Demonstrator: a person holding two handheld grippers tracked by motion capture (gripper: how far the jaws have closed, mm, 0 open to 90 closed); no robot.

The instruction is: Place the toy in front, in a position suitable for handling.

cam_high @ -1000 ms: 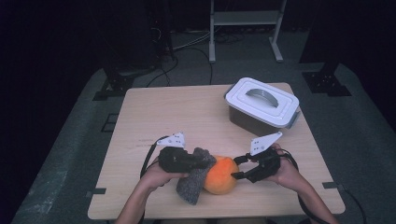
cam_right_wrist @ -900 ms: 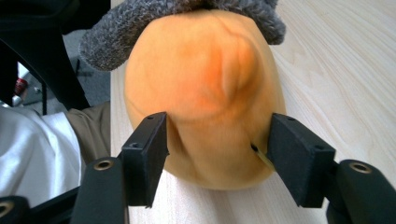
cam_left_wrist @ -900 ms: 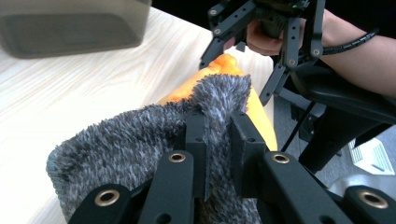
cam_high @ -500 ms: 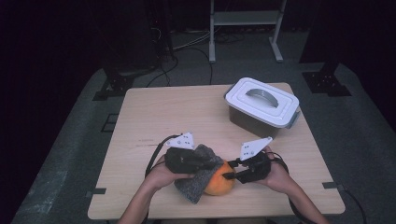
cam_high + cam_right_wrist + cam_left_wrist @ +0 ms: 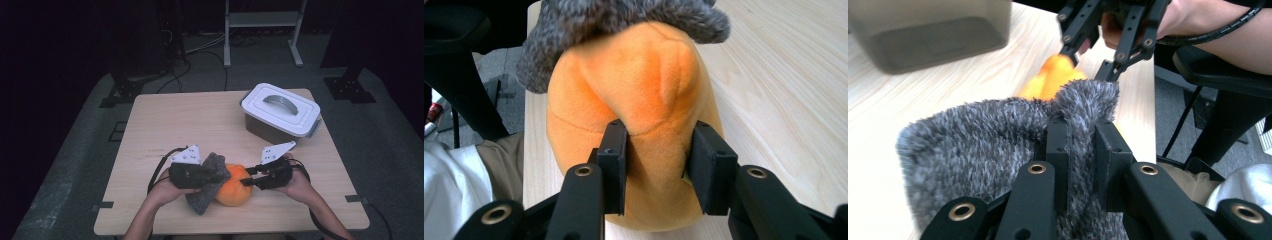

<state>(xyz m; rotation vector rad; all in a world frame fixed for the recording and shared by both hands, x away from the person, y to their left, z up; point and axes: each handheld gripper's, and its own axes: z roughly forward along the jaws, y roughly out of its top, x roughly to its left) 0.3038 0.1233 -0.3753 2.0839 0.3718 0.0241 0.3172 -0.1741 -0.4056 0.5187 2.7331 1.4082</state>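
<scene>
We count one round orange plush toy (image 5: 234, 186) lying on the pale wooden table (image 5: 190, 120), toward its near edge at about six o'clock from the table's middle, and one fuzzy grey knitted cloth (image 5: 207, 182) draped over the toy's nine o'clock side and trailing down onto the wood. There are two hand-held grippers. The left gripper (image 5: 216, 176), at nine o'clock of the toy, has its jaws pinched narrow on a fold of the grey cloth, which bunches up between the black pads in the left gripper view (image 5: 1080, 150). The right gripper (image 5: 248, 176), at three o'clock of the toy, has just been closing its jaws, and in the right gripper view (image 5: 656, 150) the pads press into the orange plush, pinching a ridge of it between them. One rectangular translucent plastic box with a white handled lid (image 5: 280, 110) stands well apart at about one o'clock of the toy; what is inside it we cannot tell, as its wall is dim.
</scene>
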